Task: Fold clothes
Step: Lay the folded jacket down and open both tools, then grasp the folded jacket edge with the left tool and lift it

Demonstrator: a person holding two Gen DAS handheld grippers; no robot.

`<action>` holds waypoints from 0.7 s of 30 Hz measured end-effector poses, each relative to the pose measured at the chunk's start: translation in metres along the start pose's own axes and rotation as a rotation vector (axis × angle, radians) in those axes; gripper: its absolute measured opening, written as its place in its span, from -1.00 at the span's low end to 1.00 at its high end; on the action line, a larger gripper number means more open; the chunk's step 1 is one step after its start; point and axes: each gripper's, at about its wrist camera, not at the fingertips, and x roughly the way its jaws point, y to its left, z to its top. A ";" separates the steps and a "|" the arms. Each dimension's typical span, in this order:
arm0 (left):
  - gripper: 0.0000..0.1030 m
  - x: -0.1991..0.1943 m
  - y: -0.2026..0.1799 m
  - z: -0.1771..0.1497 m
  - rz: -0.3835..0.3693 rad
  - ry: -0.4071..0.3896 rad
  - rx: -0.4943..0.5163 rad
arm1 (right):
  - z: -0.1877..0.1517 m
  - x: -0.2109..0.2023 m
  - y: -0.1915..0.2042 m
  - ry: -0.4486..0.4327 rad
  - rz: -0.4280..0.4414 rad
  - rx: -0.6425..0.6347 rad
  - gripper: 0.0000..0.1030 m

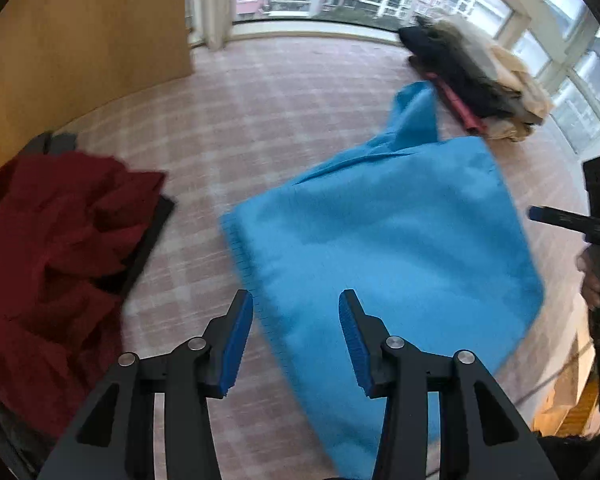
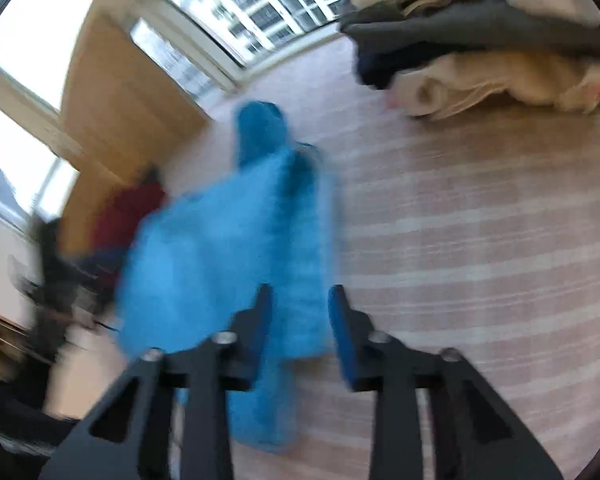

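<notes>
The blue garment (image 1: pixel 384 248) lies on the pink plaid bedcover (image 1: pixel 260 120), partly folded into a rough slab with one sleeve poking out, so I'd say it's midway. One red garment (image 1: pixel 56 260) sits crumpled and unfolded on the left. One finished stack of folded clothes (image 1: pixel 480 80) is by the window. Left gripper (image 1: pixel 296 300) and right gripper (image 2: pixel 300 292) both hang spread over the blue edge, pinching nothing.
</notes>
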 end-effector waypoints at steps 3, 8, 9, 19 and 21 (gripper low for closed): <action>-0.04 0.007 -0.045 0.016 -0.054 0.028 0.061 | -0.008 0.001 -0.005 0.031 -0.040 -0.014 -0.46; 0.18 0.039 -0.157 0.048 -0.134 0.075 0.210 | -0.013 0.002 -0.014 0.023 -0.011 -0.019 -0.31; 0.25 0.048 -0.176 0.054 -0.138 0.089 0.227 | -0.017 -0.001 -0.016 0.020 -0.001 -0.027 -0.31; -0.08 0.123 -0.220 0.073 -0.022 0.192 0.318 | -0.040 0.007 -0.002 -0.005 0.038 -0.123 -0.31; -0.59 0.115 -0.211 0.072 -0.063 0.188 0.303 | -0.043 0.000 -0.008 -0.019 0.065 -0.103 -0.31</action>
